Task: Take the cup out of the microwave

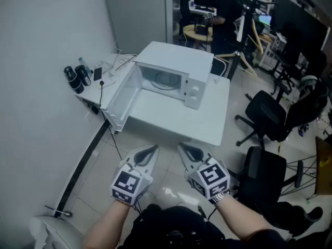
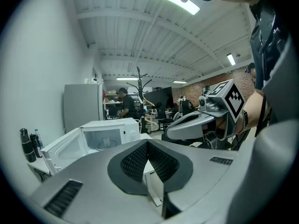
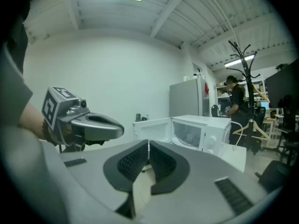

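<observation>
A white microwave point(image 1: 174, 69) stands on a white table point(image 1: 207, 123) with its door point(image 1: 122, 100) swung open to the left. Inside, a pale cup point(image 2: 108, 141) shows faintly on the turntable; it is the small pale shape point(image 3: 189, 136) in the right gripper view. My left gripper point(image 1: 154, 148) and right gripper point(image 1: 181, 147) hover side by side in front of the table's near edge, well short of the microwave. Both are shut with nothing between the jaws, as the left gripper point(image 2: 147, 143) and right gripper point(image 3: 148, 143) show close up.
Dark bottles point(image 1: 77, 77) and cables lie on the table's left end by the wall. Black office chairs point(image 1: 267, 113) stand to the right. A grey cabinet point(image 1: 137, 14), a coat stand and a person at a desk are behind the microwave.
</observation>
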Tool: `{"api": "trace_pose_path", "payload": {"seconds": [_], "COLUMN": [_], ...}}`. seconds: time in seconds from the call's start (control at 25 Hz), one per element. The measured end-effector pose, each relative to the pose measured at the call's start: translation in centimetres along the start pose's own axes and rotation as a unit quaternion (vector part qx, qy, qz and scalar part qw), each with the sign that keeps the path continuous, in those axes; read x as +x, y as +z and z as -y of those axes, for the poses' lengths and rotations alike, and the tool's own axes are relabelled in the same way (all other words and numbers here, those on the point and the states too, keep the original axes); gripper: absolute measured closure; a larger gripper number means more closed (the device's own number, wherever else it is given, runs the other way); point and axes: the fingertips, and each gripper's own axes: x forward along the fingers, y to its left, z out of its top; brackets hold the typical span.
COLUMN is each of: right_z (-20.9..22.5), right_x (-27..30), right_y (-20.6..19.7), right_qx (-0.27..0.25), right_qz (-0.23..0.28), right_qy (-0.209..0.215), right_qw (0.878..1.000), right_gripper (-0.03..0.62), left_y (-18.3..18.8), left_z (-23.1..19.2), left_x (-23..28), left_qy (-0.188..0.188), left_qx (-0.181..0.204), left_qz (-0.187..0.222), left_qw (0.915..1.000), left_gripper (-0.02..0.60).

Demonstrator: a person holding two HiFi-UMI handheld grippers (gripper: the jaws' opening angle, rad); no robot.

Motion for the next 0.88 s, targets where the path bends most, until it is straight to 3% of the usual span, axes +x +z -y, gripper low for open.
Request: {"api": "trace_pose_path", "payload": {"seconds": [0.4, 0.88], "right_z": [0.0, 3.3], "right_x": [8.5, 12.7], "right_y": [1.7, 1.0], "right_qx": [0.017, 0.027], "right_qz": [-0.011, -0.042], "right_qy": [-0.042, -0.082], "right_qw": [0.999, 0.995], "right_gripper": [0.566, 0.566], "left_y": [-0.4, -1.5], "left_z": [-8.3, -15.1], "left_x": [1.4, 7.9], "left_qy": [-0.046, -0.045], "left_qx": [0.007, -0.025], "left_qz": [-0.001, 0.008], "left_qw": [0.9989, 0.9987], "left_gripper": [0.581, 0.581]}}
